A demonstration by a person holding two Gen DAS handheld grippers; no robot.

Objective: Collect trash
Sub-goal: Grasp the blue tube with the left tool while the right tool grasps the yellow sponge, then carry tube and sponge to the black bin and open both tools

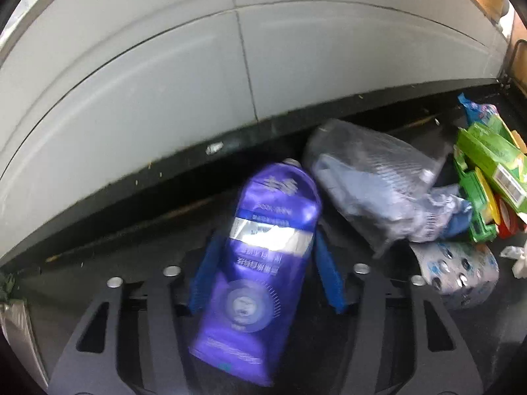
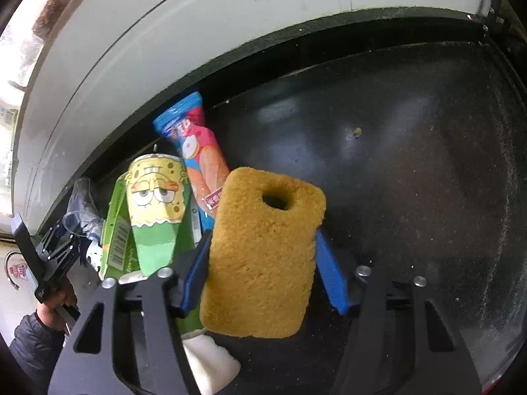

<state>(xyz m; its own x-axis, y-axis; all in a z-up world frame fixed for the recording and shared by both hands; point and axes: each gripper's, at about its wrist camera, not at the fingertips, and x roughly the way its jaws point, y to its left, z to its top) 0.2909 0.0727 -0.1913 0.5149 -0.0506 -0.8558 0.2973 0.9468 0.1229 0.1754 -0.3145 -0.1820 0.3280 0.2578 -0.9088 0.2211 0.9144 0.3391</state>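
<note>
Left wrist view: the left claw (image 1: pixel 265 263) is clenched on a purple pouch (image 1: pixel 260 263), its blue pads against both sides, above a black counter (image 1: pixel 131 240). Right of it lie a clear bag (image 1: pixel 372 177), a dotted wrapper (image 1: pixel 461 273) and, at the far right, green cartons (image 1: pixel 487 171). Right wrist view: at the left edge a hand (image 2: pixel 54 299) carries the other tool beside a green cartoon carton (image 2: pixel 154 217) and a blue-pink wrapper (image 2: pixel 197 151). The right claw (image 2: pixel 263 263) grips a yellow sponge (image 2: pixel 263 250) over the counter (image 2: pixel 411 164), which is bare to the right.
</note>
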